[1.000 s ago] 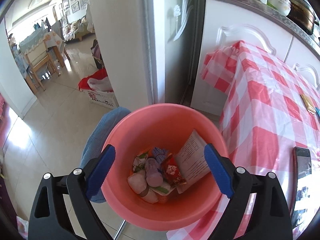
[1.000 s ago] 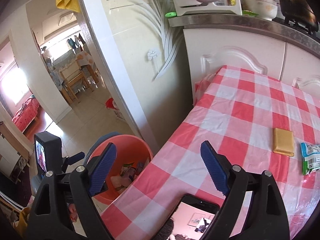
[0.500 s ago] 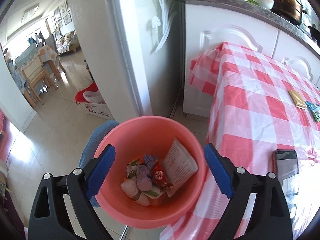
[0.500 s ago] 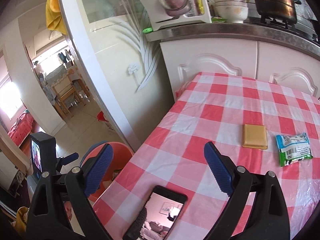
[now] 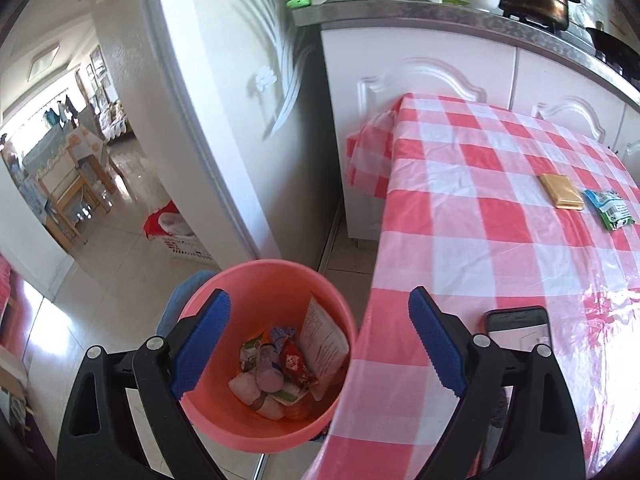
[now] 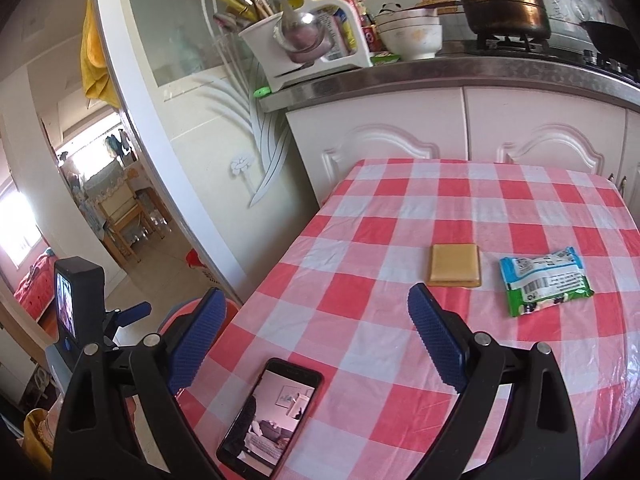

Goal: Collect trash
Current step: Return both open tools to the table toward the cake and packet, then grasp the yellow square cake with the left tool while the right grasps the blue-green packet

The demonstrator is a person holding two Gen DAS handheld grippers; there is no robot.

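Right wrist view: the right gripper point(image 6: 316, 340) gapes empty over the checked table point(image 6: 360, 320), yellow packet point(image 6: 454, 266) at twelve o'clock, green wrapper point(image 6: 544, 280) at one.

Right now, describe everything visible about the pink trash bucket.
The pink trash bucket is a round, smooth tub that looks like plastic, upright and open-topped on the tiled floor beside the checkered table's edge. Crumpled wrappers cover its bottom, and a white printed packet leans against its inner wall. Neither gripper touches it.
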